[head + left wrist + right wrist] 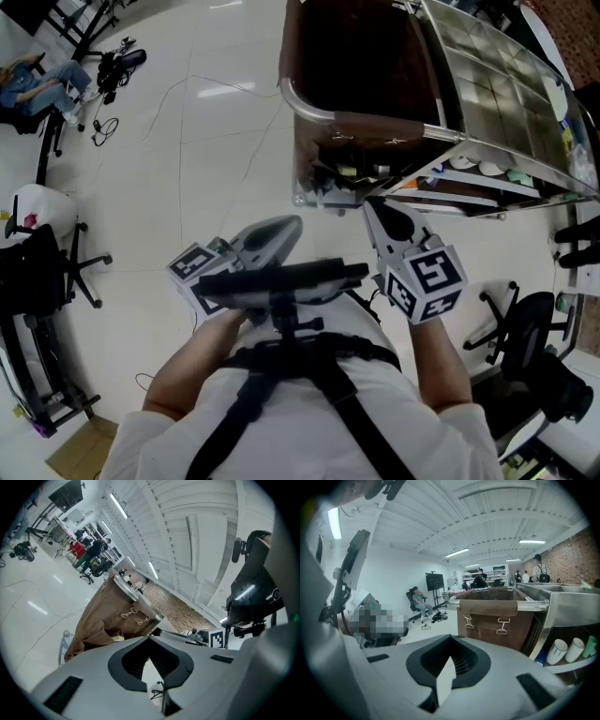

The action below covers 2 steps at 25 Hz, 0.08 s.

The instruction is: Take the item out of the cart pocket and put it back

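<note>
The cart's brown fabric bag (361, 56) hangs from a steel frame straight ahead of me. Its low side pocket (349, 171) holds small items that I cannot tell apart. My left gripper (292, 225) is held near my chest, pointing towards the cart; its jaws are shut and empty, short of the pocket. My right gripper (370, 204) sits beside it, tip close to the pocket's edge, jaws shut with nothing between them. In the left gripper view the left gripper (149, 638) faces the bag (101, 620). In the right gripper view the right gripper (450, 637) faces the bag (497, 616).
The steel cart (506, 103) has shelves with white cups (557, 651) on the right. Office chairs (47, 267) stand left, another chair (525, 328) right. A seated person (33, 84) and floor cables (112, 70) are far left. People stand in the distance (480, 578).
</note>
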{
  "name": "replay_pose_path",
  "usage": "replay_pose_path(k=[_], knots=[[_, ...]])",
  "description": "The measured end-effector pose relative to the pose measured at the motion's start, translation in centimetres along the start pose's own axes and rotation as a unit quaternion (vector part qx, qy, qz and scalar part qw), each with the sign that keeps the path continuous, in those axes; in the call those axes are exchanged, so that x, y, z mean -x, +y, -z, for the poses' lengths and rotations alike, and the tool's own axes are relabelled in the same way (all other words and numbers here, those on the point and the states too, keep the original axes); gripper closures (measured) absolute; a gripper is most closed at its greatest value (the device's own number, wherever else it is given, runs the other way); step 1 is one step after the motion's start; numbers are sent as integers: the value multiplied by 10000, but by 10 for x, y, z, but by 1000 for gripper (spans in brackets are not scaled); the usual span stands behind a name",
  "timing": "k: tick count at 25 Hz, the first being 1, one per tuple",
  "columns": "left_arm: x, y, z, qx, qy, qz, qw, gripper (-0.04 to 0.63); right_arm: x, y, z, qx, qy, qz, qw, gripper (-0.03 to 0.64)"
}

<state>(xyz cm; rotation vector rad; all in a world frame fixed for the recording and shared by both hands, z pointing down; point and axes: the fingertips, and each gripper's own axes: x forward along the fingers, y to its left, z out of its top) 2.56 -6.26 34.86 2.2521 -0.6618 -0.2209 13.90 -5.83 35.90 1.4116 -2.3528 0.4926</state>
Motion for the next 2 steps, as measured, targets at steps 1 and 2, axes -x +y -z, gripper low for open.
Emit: replay_pose_path(k=[1, 2], knots=[[0, 0, 0, 3, 0, 1, 10000, 600, 0, 0, 0, 4, 3, -4, 10000, 620], [0, 0, 0, 5, -1, 2, 10000, 600, 0, 0, 0, 10, 6, -8, 10000, 620]])
